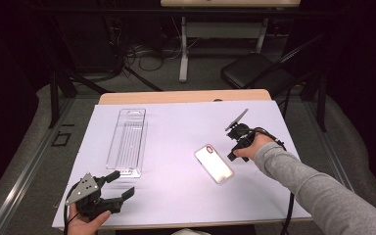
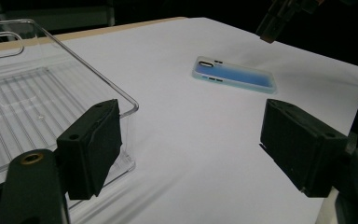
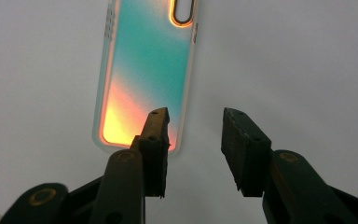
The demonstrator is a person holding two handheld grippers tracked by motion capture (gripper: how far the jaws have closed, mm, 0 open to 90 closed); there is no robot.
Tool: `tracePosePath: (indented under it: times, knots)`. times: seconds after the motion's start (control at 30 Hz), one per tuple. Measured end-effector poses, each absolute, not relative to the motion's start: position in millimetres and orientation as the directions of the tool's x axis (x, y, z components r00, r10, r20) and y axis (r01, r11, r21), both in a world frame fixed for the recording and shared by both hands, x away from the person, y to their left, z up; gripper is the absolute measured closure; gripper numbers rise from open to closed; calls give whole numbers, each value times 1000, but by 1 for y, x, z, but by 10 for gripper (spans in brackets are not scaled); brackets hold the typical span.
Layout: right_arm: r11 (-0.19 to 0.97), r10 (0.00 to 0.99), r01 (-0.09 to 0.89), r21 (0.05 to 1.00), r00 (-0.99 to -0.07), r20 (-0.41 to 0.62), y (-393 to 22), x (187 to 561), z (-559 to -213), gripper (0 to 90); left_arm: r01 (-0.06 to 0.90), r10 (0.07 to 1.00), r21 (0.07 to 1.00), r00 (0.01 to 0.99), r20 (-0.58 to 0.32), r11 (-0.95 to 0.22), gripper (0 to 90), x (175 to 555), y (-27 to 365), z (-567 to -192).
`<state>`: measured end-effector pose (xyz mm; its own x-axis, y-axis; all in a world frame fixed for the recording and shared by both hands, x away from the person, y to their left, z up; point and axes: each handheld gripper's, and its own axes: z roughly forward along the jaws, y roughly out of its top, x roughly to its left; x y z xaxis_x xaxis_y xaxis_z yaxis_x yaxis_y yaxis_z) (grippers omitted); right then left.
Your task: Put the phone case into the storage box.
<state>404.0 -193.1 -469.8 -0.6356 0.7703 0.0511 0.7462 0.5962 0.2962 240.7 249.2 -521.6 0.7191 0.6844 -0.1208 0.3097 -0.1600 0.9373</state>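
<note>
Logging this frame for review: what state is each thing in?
Iridescent phone case: flat on the white table, untouched.
Clear plastic tray: upright, empty.
Left gripper: open, holding nothing.
Right gripper: open, nothing gripped, one jaw over the case's edge.

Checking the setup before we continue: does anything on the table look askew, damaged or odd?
Nothing stands out. The phone case lies flat on the white table, angled but intact, and the clear tray sits upright and empty.
</note>
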Motion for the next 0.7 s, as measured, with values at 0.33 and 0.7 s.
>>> tracePosePath:
  times: [0.33, 0.7]
  knots:
    - [603, 773, 764, 229, -631, 67, -188, 407, -484, 683, 317, 685, 935, 717, -128, -157, 204, 241, 250, -522]
    - [600, 792, 789, 130, -609, 45, -182, 407, -494, 637, 319, 682, 935, 719, -134, -153, 205, 241, 250, -522]
